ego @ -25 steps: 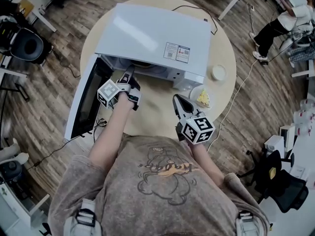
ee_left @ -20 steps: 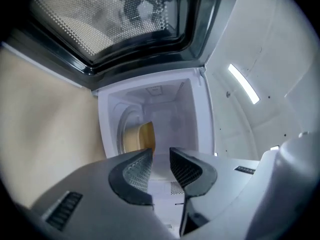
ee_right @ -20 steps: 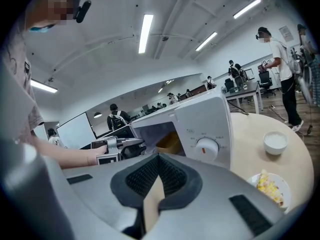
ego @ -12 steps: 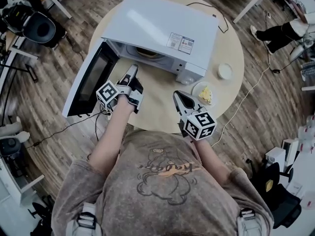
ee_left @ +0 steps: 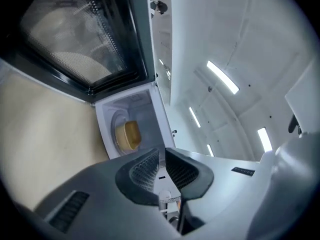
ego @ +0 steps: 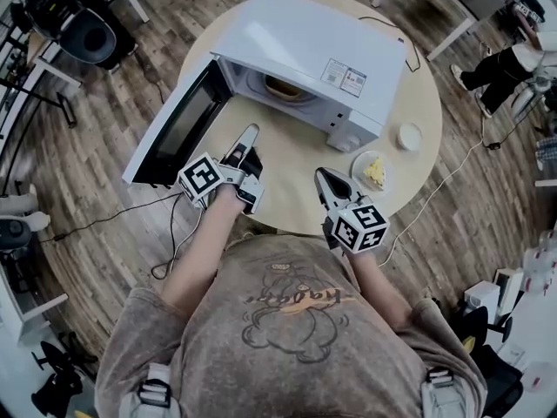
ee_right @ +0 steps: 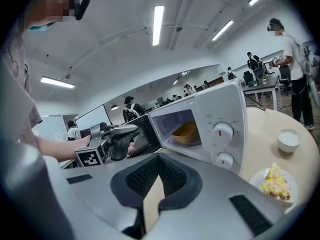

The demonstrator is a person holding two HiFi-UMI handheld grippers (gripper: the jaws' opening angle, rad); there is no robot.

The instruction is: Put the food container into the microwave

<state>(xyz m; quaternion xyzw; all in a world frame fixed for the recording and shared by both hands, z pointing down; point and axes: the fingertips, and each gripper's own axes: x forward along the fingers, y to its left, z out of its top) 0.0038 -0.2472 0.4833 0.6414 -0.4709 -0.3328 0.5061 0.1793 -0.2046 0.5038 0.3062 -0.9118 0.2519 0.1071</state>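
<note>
The white microwave [ego: 322, 42] stands on the round table [ego: 287, 194] with its door [ego: 178, 124] swung wide to the left. The food container [ego: 280, 87], a tan bowl, sits inside on the turntable [ee_left: 131, 135] [ee_right: 186, 132]. My left gripper [ego: 251, 133] [ee_left: 161, 152] hovers level in front of the cavity, apart from the container. Its jaws have just been closing to a thin slit with nothing between them. My right gripper [ego: 322, 175] [ee_right: 159, 156] hangs over the table's front, right of the left one, its tips together and empty.
A plate with yellow food [ego: 374, 174] [ee_right: 274, 184] lies right of the microwave, and a small white bowl [ego: 409, 136] [ee_right: 289, 139] sits behind it. Cables trail off the table. Chairs, desks and people stand around the room.
The left gripper has drawn back out of the microwave's mouth toward me, and its jaws have narrowed. The container stays inside. The right gripper has shifted slightly.
</note>
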